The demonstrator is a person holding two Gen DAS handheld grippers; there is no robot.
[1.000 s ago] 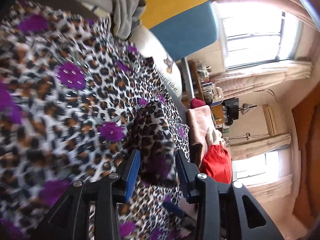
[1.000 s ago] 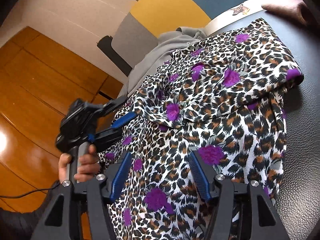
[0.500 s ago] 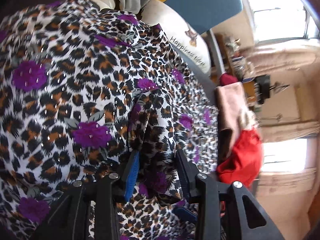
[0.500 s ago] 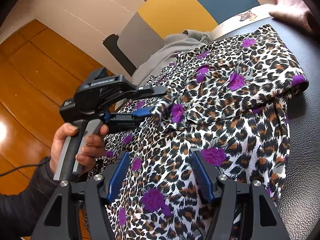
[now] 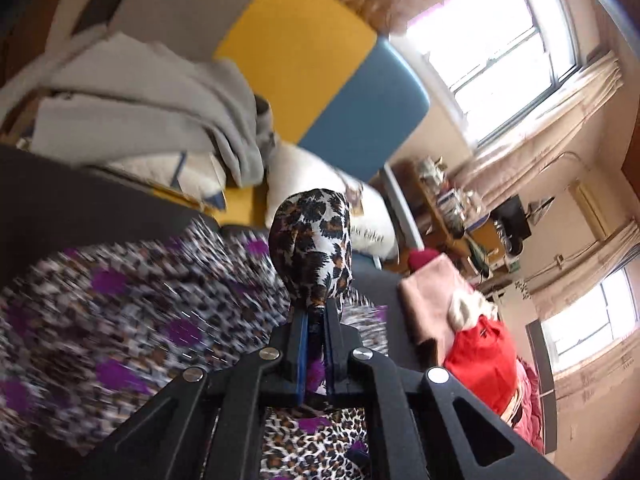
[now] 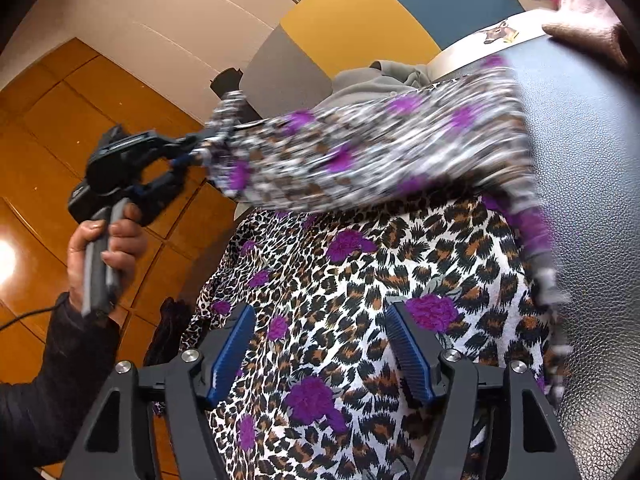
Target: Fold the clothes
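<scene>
Fold step under way. Your left gripper (image 5: 316, 320) pinched tight on edge of leopard cloth (image 6: 360, 280), lifted off dark seat (image 6: 592, 160). Right gripper (image 6: 320, 352) opening wider, holds nothing, cloth lies under it. Next, carry edge across, lay flat.

The leopard-print garment (image 6: 360, 288) lies spread on the dark table (image 6: 592, 168), one edge pinched in the left gripper (image 6: 192, 148) and raised above the rest. Behind it sits a heap of grey clothes (image 5: 160, 112) — folded pink and red clothes (image 5: 460, 320) lie to the right. The right gripper (image 6: 320, 352) hangs over the near part of the garment — its jaws are opening, with nothing clamped between them.
</scene>
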